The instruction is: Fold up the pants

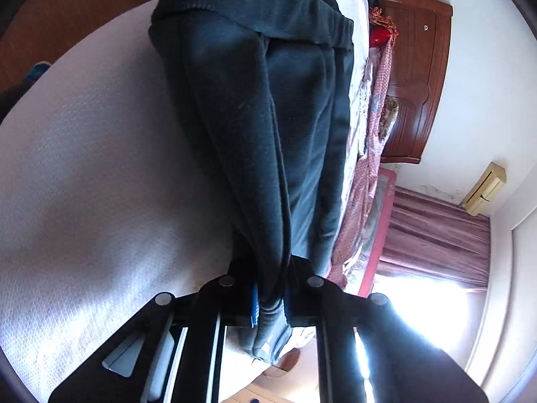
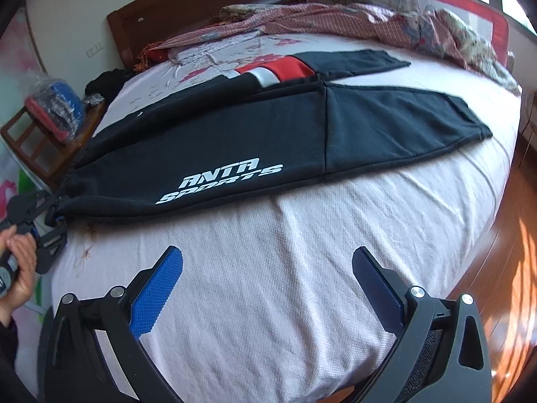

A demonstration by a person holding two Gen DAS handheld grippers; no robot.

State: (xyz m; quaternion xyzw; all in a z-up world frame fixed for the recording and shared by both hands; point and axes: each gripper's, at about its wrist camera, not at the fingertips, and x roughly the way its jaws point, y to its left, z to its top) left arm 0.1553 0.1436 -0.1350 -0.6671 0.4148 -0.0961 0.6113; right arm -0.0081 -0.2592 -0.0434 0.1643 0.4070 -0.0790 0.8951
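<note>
two grippers are seen here, and only one is doing any work. the left gripper [image 1: 270,302] is clamped on a bunched end of the black pants [image 1: 255,127], with dark fabric pinched between its fingers at the bottom centre of the left wrist view. in the right wrist view that same left gripper [image 2: 55,215] is found at the far left edge, gripped by a hand [image 2: 18,268], with the pants' end gathered into it.

the pants [image 2: 235,134] are laid lengthwise across the middle of the frame on a pale bedsheet [image 2: 285,285], with white "anta sports" lettering [image 2: 218,181] facing up at centre left. the legs are stretched toward the right of the frame, cuffs lying flat.

the right gripper [image 2: 266,288] is held wide apart at the bottom centre, blue pads [image 2: 157,292] showing, nothing between them, hovering over bare sheet well apart from the pants.

a second garment with red and white bands [image 2: 278,69] is lying just behind the pants at upper centre. a rumpled patterned blanket [image 2: 386,23] is spread along the top, and a wooden headboard [image 2: 201,0] is seen at upper left.
</note>
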